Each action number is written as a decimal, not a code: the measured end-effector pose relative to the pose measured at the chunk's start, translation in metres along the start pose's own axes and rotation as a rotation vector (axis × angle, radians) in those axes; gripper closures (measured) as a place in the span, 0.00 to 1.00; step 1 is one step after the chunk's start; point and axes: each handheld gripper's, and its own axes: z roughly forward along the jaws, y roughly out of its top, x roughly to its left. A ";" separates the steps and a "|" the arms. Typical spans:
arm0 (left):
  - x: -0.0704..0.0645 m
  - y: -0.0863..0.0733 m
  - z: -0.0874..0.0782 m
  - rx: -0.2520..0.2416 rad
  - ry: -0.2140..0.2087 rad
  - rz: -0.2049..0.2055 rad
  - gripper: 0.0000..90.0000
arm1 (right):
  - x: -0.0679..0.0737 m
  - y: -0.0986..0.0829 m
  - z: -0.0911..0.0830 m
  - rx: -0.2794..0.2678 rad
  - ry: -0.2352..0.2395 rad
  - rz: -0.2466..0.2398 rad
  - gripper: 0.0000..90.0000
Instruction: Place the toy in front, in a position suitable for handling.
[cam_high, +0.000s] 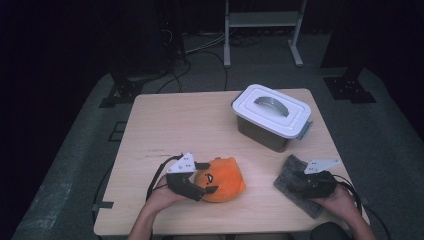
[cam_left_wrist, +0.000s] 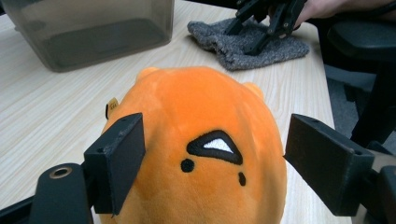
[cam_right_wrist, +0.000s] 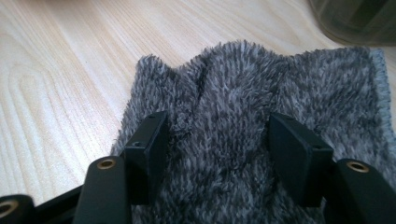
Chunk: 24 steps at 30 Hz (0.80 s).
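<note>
So the left gripper (cam_left_wrist: 212, 163) is parked right at the orange plush toy (cam_high: 220, 179) near the front edge of the wooden table (cam_high: 175, 125). In the left gripper view its jaws are spread wide with the plush's round body sitting between them — the left jaw is touching the fabric, the right one is just beside it with a sliver of gap. The toy's stitched face points up at the camera.

Over on the right, the right gripper (cam_right_wrist: 217, 149) is down on the grey fuzzy cloth (cam_right_wrist: 243, 107), jaws open and pressed into the pile with a bunched-up ridge of cloth between them. The cloth lies flat near the table's front right corner.

The grey lidded storage box (cam_high: 272, 115) sits further back, well apart from both grippers — lid on, handle folded flat.
</note>
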 end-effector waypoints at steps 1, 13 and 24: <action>0.000 0.000 -0.001 0.007 0.006 0.002 0.22 | 0.000 0.000 0.000 0.000 -0.001 0.001 0.44; 0.003 -0.009 -0.001 0.060 0.059 0.002 0.32 | -0.002 0.003 -0.004 0.028 -0.003 0.027 0.79; 0.005 -0.016 0.004 0.039 0.044 0.010 0.41 | 0.016 0.030 -0.014 -0.033 0.085 -0.066 0.85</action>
